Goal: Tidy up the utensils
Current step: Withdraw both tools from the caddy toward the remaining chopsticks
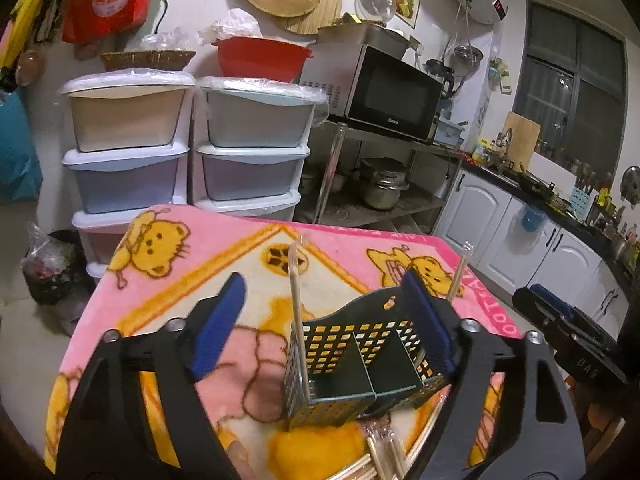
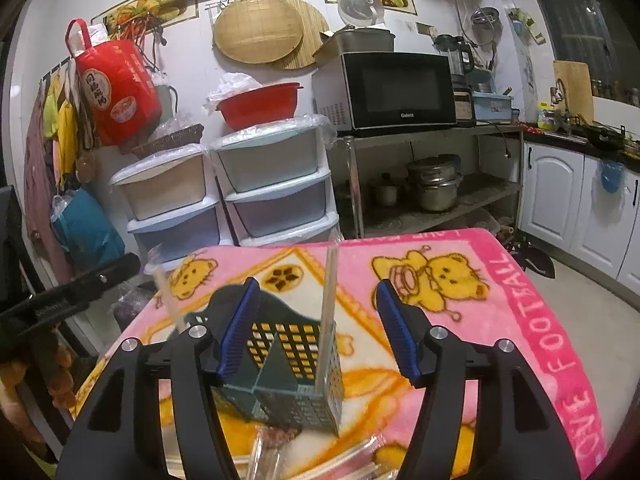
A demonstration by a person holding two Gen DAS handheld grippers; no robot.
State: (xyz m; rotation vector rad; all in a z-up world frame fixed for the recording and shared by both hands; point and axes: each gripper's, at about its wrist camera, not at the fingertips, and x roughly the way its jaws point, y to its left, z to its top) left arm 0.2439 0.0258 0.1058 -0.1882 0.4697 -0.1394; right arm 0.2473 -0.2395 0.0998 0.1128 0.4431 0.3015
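Utensil holder (image 1: 360,364): one, perforated, with two compartments. Wrapped chopstick pairs standing in it: two, one (image 1: 298,312) in the left compartment and one (image 1: 456,276) at its right end. Further wrapped pairs (image 1: 384,456) lay at the worktop's near edge; their number could not be counted.

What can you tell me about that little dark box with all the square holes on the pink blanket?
The utensil holder is a dark green caddy, seemingly metal, with square-perforated walls, a scalloped back with a hanging hole, and a divider forming two compartments. It stands upright on the bear-print blanket. One wrapped chopstick pair leans in each end compartment.
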